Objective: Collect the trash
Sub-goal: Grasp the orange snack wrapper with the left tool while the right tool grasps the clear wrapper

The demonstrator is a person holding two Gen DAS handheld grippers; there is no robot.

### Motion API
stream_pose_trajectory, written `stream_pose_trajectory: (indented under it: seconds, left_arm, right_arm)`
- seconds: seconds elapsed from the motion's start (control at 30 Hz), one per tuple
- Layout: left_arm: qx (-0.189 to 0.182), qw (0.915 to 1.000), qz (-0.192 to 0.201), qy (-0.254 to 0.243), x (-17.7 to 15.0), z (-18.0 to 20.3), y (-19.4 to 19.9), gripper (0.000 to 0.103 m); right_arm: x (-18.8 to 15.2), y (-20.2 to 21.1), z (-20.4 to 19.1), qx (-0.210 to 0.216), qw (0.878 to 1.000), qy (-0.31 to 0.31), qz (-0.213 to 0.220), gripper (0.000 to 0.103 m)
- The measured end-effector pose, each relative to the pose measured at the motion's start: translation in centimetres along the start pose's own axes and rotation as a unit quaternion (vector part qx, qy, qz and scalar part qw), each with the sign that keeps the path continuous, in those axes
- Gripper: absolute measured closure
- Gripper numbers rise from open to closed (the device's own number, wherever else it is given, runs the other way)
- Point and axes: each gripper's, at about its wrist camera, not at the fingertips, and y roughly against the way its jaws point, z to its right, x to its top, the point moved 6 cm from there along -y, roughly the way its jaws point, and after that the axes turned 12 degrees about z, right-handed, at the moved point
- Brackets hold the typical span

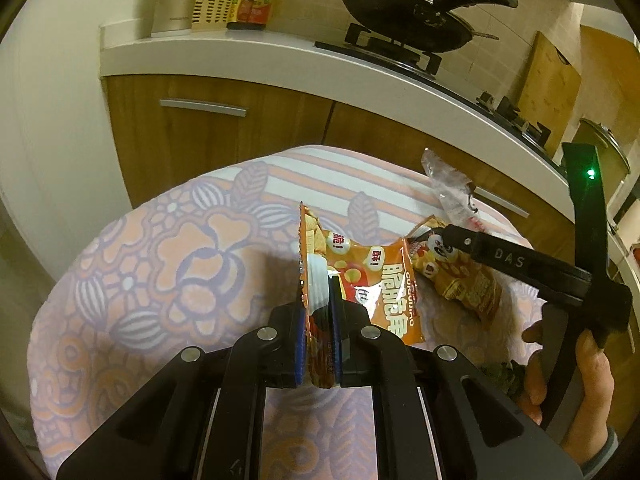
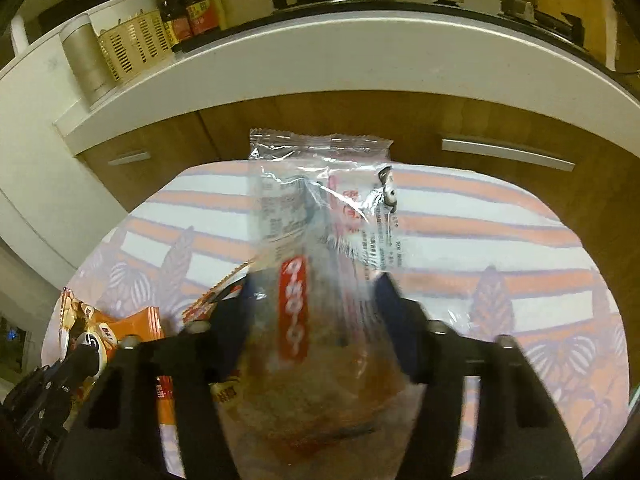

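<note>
In the left wrist view my left gripper (image 1: 318,296) is shut on the edge of an orange snack bag (image 1: 360,272), which stands up above the flowered tablecloth (image 1: 160,260). To its right a person's hand (image 1: 592,380) holds my right gripper (image 1: 444,236) over a second orange wrapper (image 1: 468,284) lying on the cloth. In the right wrist view, a clear plastic wrapper (image 2: 320,184) with a red label stands upright between the right gripper's (image 2: 316,292) blurred fingers, filling the gap. The held orange bag (image 2: 136,324) shows at the lower left there.
Behind the table runs a white counter (image 2: 360,64) over wooden cabinet doors (image 1: 200,136). On it are a stove with a black wok (image 1: 408,12), sauce bottles (image 2: 188,8), a yellow basket (image 2: 136,48) and a cutting board (image 1: 548,84).
</note>
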Motion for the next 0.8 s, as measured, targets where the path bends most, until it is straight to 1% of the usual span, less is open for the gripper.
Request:
stream_pose_trajectory:
  seconds: [0.03,0.07,0.17,0.27,0.37,0.47,0.57,0.7,0.8]
  left_arm:
    - [0.0,1.0,0.0,-0.001,0.0,0.1,0.0,0.095]
    - [-0.001,1.0,0.001,-0.003,0.0,0.2,0.0,0.095]
    - [-0.003,0.9999,0.008,-0.008,0.2,0.5,0.3,0.095]
    - [-0.012,0.9997,0.018,-0.012,0.4,1.0,0.7,0.095]
    - [-0.025,0.999,0.032,-0.016,0.7,1.6,1.4,0.095]
    - [-0.05,0.9973,0.05,-0.015,1.1,2.8,2.4,0.095]
    - [-0.059,0.9959,0.063,-0.026,1.5,4.2,3.6,0.095]
    - [-0.085,0.9928,0.07,-0.048,1.5,7.0,5.5,0.095]
    - [-0.114,0.9895,0.065,-0.061,1.0,9.7,6.7,0.095]
  right_arm:
    - [0.0,0.2,0.2,0.01,1.0,-0.007,0.003,0.071]
    - [0.0,0.5,0.6,0.011,1.0,-0.012,0.005,0.078]
    - [0.1,1.6,1.5,0.012,0.999,-0.021,0.021,0.089]
    - [0.4,3.7,2.2,0.003,0.999,-0.014,0.043,0.094]
    - [0.7,5.9,2.6,0.001,0.998,-0.01,0.061,0.096]
    - [0.8,8.5,3.3,-0.004,0.997,-0.006,0.074,0.096]
    - [0.4,10.7,4.1,-0.009,0.997,-0.002,0.08,0.096]
    - [-0.7,14.1,5.2,-0.022,0.995,0.008,0.093,0.096]
    - [-1.8,16.4,6.4,-0.032,0.994,0.009,0.101,0.096]
